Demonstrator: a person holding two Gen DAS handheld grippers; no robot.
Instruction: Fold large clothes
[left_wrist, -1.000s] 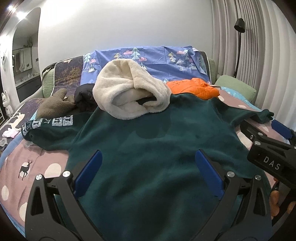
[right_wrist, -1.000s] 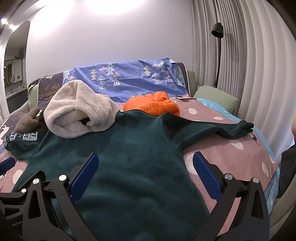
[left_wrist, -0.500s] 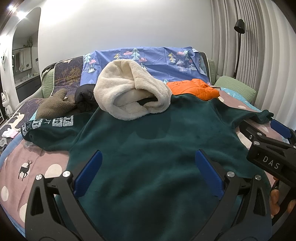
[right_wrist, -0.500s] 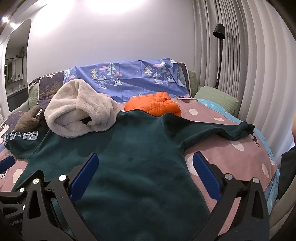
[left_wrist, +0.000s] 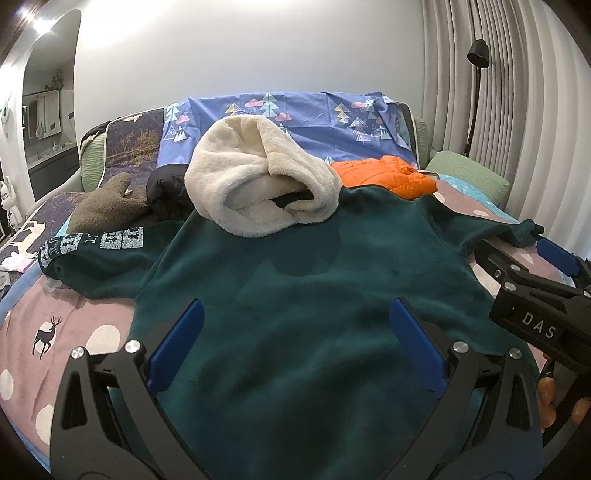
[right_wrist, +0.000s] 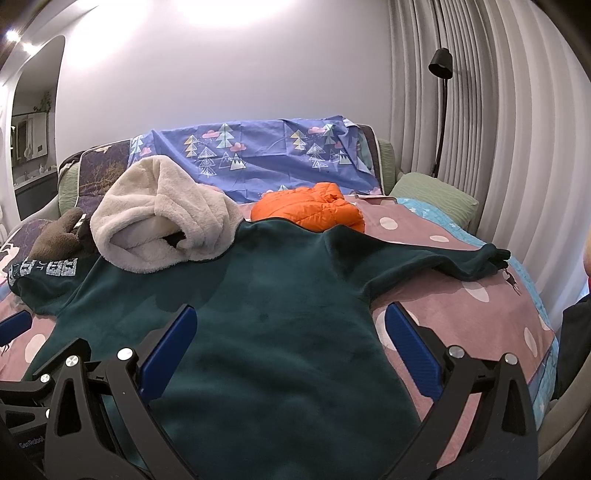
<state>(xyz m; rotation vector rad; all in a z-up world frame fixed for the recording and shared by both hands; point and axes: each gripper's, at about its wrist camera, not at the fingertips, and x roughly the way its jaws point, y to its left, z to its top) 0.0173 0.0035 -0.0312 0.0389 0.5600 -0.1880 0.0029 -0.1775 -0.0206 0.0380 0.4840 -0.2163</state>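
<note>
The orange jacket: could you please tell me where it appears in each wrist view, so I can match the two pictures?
Left wrist: the orange jacket lies upper right of centre, behind the green fleece's far edge.
Right wrist: the orange jacket lies just above centre, again behind the fleece.
Shared landmark: the cream hood, immediately left of the jacket in both views.

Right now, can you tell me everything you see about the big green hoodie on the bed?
The dark green hoodie looks soft and fleecy. It lies spread flat on the pink dotted bedspread, both sleeves stretched out sideways. The left sleeve has pale printed blocks and letters. Its cream fluffy-lined hood is bunched up at the far end. An orange puffy jacket sits just behind its shoulder. Neither open gripper touches it.
</note>
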